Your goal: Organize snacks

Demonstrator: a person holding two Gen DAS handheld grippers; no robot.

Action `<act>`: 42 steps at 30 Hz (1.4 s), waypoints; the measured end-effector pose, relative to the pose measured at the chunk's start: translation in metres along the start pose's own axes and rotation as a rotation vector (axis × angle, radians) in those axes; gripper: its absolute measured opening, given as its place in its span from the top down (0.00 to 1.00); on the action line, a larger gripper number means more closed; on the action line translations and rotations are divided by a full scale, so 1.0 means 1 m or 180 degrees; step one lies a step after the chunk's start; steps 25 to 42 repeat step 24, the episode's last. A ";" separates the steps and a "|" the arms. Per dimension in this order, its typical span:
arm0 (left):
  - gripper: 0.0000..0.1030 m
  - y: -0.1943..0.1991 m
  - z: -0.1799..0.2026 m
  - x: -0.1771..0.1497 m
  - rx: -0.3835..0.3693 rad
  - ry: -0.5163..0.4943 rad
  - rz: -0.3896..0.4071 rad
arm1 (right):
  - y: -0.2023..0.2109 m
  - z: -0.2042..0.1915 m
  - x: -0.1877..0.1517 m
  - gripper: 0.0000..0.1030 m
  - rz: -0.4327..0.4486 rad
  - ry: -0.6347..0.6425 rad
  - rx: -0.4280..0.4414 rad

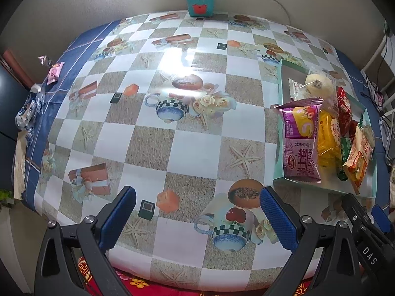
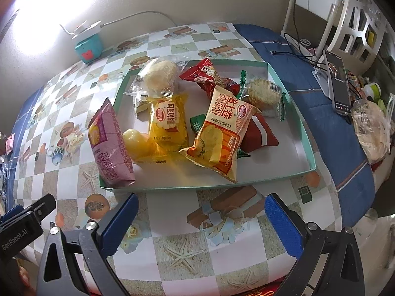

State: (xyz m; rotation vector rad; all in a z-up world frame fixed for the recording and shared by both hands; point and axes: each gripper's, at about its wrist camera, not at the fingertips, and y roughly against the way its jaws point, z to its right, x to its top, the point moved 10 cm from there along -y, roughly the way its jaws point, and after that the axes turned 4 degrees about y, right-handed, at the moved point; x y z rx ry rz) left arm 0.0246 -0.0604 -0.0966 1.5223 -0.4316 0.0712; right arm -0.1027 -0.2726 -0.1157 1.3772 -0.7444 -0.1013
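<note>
Both tongs hovered low over the near edge of the worktop (image 1: 187,148), each with its blue pads wide apart and nothing between them. Left tongs (image 1: 197,212) sat over bare checkered cloth, left of the tray (image 1: 279,133). Right tongs (image 2: 201,222) sat just short of the tray's (image 2: 291,172) near rim.

Snacks lay piled inside the tray. Purple pack (image 2: 111,145) leaned over the tray's left wall, partly hanging out. Yellow pack (image 2: 167,120) lay just right of it, a loose yellow bun (image 2: 135,140) between the two. Orange pack (image 2: 222,133) rested mid-tray, overlapping a red pack (image 2: 259,133) and a green wrapper (image 2: 197,123). Pale bun in clear wrap (image 2: 160,74) sat at the tray's far left corner; another red pack (image 2: 205,74) toward the far middle; round cake in clear wrap (image 2: 264,93) toward the right wall.

Teal box (image 1: 199,3) stood beyond the tray at the worktop's far edge. Small pink sweet (image 1: 54,72) lay well left of the tray, outside it.
</note>
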 end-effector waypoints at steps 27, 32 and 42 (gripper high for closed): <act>0.03 0.005 0.003 0.002 -0.0032 -0.0096 0.0079 | -0.001 -0.004 0.000 0.00 -0.0008 0.0066 -0.0023; 0.03 0.005 0.003 0.002 -0.0032 -0.0096 0.0079 | -0.001 -0.004 0.000 0.00 -0.0008 0.0066 -0.0023; 0.03 0.005 0.003 0.002 -0.0032 -0.0096 0.0079 | -0.001 -0.004 0.000 0.00 -0.0008 0.0066 -0.0023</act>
